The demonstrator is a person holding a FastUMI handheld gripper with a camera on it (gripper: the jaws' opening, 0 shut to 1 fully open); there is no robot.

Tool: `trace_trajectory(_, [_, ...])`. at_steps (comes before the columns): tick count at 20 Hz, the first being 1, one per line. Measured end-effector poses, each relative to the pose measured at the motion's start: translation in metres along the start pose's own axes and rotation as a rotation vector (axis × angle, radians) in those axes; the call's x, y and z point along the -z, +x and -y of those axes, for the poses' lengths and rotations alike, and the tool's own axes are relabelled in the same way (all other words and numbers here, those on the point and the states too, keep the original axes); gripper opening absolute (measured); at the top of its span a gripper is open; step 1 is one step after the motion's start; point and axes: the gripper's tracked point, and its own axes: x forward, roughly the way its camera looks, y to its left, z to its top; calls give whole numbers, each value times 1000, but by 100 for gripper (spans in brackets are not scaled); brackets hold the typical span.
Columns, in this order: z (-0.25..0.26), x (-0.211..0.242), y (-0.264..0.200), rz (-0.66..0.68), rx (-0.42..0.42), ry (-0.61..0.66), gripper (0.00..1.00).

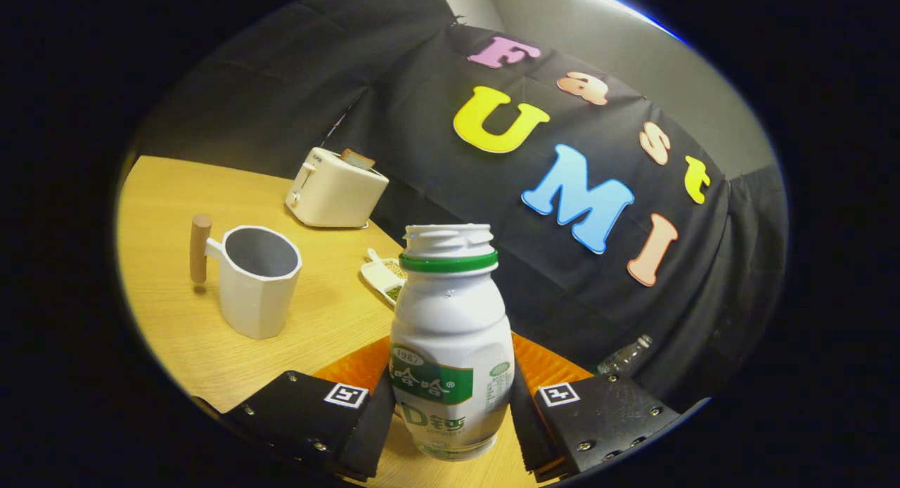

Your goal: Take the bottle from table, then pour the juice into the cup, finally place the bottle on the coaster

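- Both fingers of the gripper press the lower sides of the white bottle, clamped from 9 and 3 o'clock.
- Bottle: upright, uncapped, green neck ring; its green label shows "1987" and a large "D".
- Orange coaster lies just behind the bottle.
- White cup with wooden handle stands on the table at 10 o'clock.
- Cream toaster stands beyond the cup, at 11 o'clock.

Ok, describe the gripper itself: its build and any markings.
The gripper has two broad, flat, angular finger blocks fastened with small silver screws. Each block carries a square black-and-white fiducial tag on top near its inner edge. Flat pads line the inner faces.
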Motion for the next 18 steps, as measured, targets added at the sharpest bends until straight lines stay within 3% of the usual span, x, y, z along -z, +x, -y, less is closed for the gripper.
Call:
trace_trajectory(11, [-31, -13, 14, -19, -40, -327, 74])
trace_trajectory(18, [-44, -17, 17, -27, -64, -461, 74])
